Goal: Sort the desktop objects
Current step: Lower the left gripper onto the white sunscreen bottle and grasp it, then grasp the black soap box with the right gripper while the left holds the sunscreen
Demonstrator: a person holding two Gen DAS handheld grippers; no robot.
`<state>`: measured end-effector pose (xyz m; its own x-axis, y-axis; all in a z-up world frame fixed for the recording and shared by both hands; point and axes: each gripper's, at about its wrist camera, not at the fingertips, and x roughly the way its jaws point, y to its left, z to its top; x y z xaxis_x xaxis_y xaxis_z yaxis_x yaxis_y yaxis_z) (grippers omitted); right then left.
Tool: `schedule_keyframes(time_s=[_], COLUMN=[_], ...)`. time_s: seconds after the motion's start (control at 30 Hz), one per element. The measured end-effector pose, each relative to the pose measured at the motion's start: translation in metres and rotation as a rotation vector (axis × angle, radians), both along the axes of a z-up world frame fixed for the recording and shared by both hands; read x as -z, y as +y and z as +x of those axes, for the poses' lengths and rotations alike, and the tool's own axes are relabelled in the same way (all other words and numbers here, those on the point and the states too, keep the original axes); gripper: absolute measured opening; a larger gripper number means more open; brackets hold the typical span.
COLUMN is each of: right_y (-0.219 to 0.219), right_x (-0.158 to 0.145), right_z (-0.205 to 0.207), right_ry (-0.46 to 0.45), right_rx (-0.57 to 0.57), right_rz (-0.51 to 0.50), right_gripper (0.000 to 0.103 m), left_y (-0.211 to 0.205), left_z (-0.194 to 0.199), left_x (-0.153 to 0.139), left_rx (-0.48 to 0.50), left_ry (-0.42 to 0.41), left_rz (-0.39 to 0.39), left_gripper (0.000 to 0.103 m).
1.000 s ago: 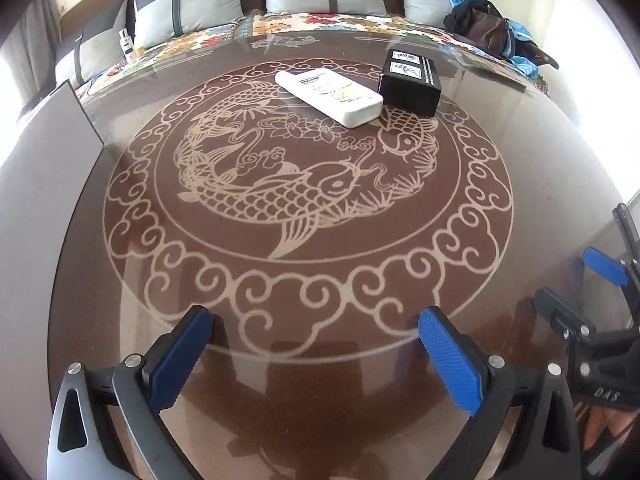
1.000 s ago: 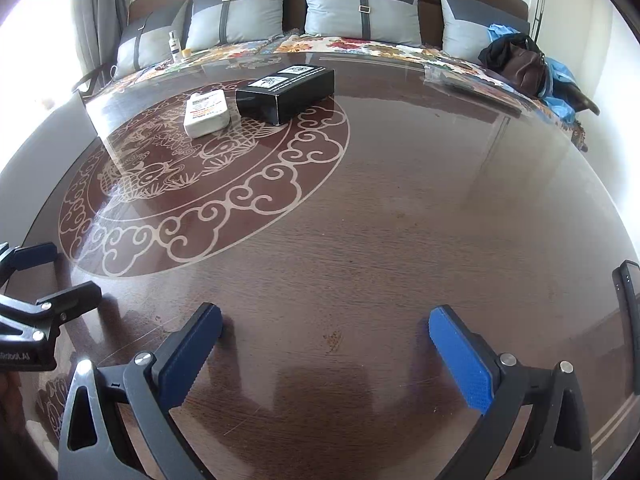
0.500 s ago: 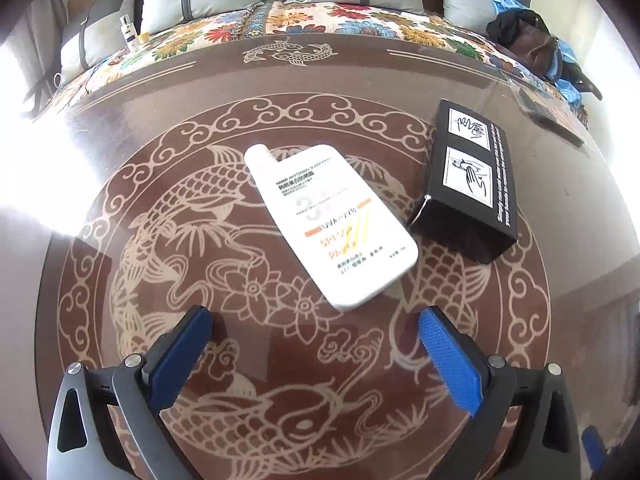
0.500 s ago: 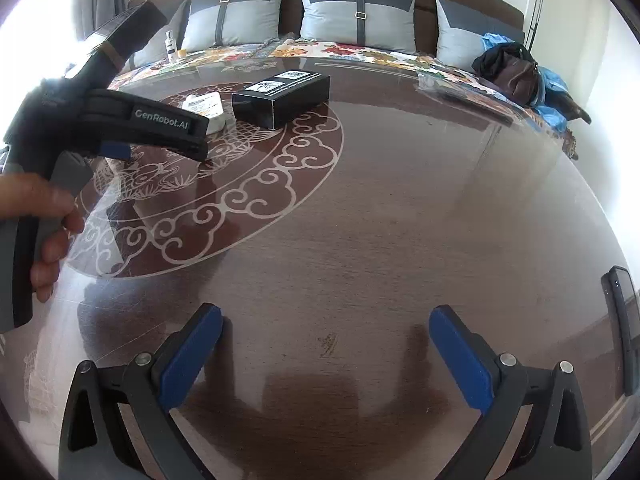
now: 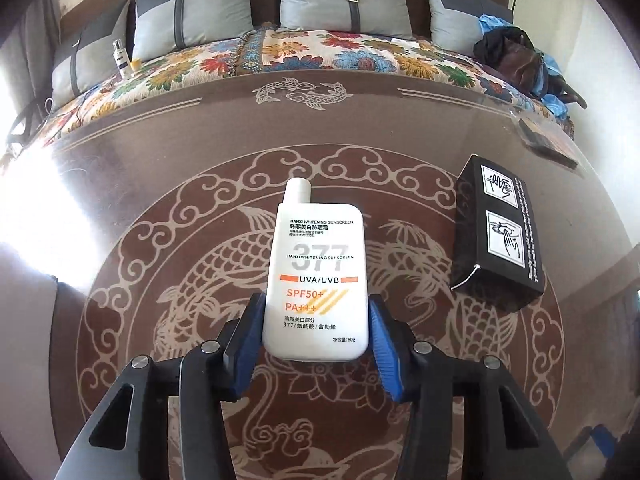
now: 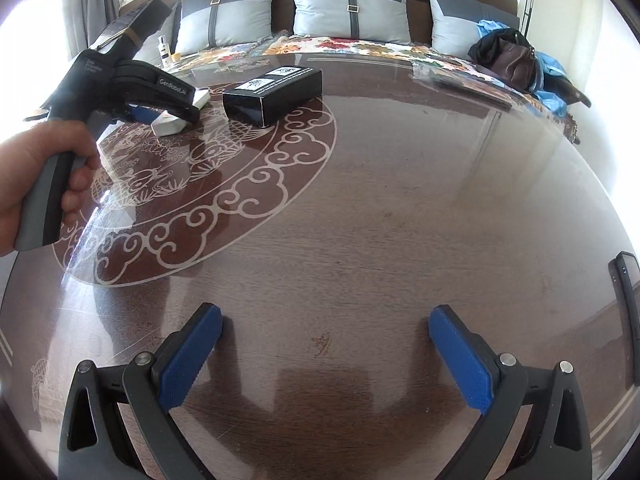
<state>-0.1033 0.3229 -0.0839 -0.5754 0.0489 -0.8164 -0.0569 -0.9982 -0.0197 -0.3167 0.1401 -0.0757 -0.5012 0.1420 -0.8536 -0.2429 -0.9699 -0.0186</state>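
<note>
We have the left claw (image 5: 316,332) clenched on the sunscreen's (image 5: 316,280) near end, flat on the worktop (image 6: 380,200), for lifting; right claw (image 6: 326,356) released, idle, box (image 5: 498,240) waiting.

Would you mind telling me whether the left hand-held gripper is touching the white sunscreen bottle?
Touching. In the left wrist view, both blue pads of the left hand-held gripper press against the sides of the sunscreen bottle.

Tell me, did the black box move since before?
No. In the right wrist view the black rectangular cardboard box sits on the same cloud scrolls at the edge of the round glass-topped table's fish pattern.
</note>
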Motion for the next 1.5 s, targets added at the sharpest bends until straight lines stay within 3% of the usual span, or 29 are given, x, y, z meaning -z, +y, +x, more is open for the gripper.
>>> schedule_keyframes(time_s=[0.2,0.43,0.57,0.7,0.83,0.87,0.9,1.03,1.13,1.27,1.4,1.43,1.5], right_y=[0.000,0.000,-0.014,-0.033,-0.034,-0.034,-0.034,-0.033,-0.029,-0.035,-0.039,-0.039,-0.038], right_x=[0.000,-0.002,-0.017,-0.032,-0.027,-0.024,-0.020,-0.024,-0.023,-0.021,-0.018,-0.017,-0.011], right_z=[0.001,-0.013,-0.087,-0.185,-0.239,-0.244,-0.247,-0.222,-0.174,-0.060,0.047,0.061,0.075], right_ry=[0.001,-0.031,-0.072,-0.127,-0.185,-0.201,-0.223,-0.163,-0.126,-0.085,-0.052,-0.054,-0.099], right_rx=[0.000,0.021,0.024,0.056,0.128,0.127,0.130,0.051,-0.023,-0.124,-0.134,-0.129,-0.123], right_rz=[0.004,-0.021,-0.176,-0.206,-0.237,-0.246,-0.215,-0.151,-0.148,-0.080,-0.099,-0.096,-0.086], right_gripper=[0.103,0.103,0.103,0.103,0.101,0.096,0.075,0.061,0.061,0.061,0.061,0.062,0.070], left_y=[-0.035,-0.073,-0.078,-0.075,-0.076,-0.077,-0.077,-0.077,-0.077,-0.078,-0.078,-0.078,-0.077], left_z=[0.083,0.179,0.189,0.189,0.191,0.191,0.192,0.191,0.191,0.191,0.202,0.207,0.211], left_x=[0.001,0.003,0.003,0.004,0.005,0.005,0.005,0.006,0.006,0.006,0.005,0.005,0.005], left_rx=[0.063,0.054,0.042,0.045,0.047,0.046,0.045,0.041,0.042,0.040,0.072,0.080,0.101], left_ry=[0.054,0.092,0.104,0.109,0.112,0.113,0.114,0.113,0.113,0.112,0.094,0.085,0.054], left_rz=[-0.001,0.017,0.018,0.014,0.020,0.021,0.021,0.026,0.027,0.029,0.039,0.032,0.039], left_gripper=[0.050,0.050,0.050,0.050,0.050,0.050,0.050,0.050,0.050,0.050,0.050,0.051,0.068])
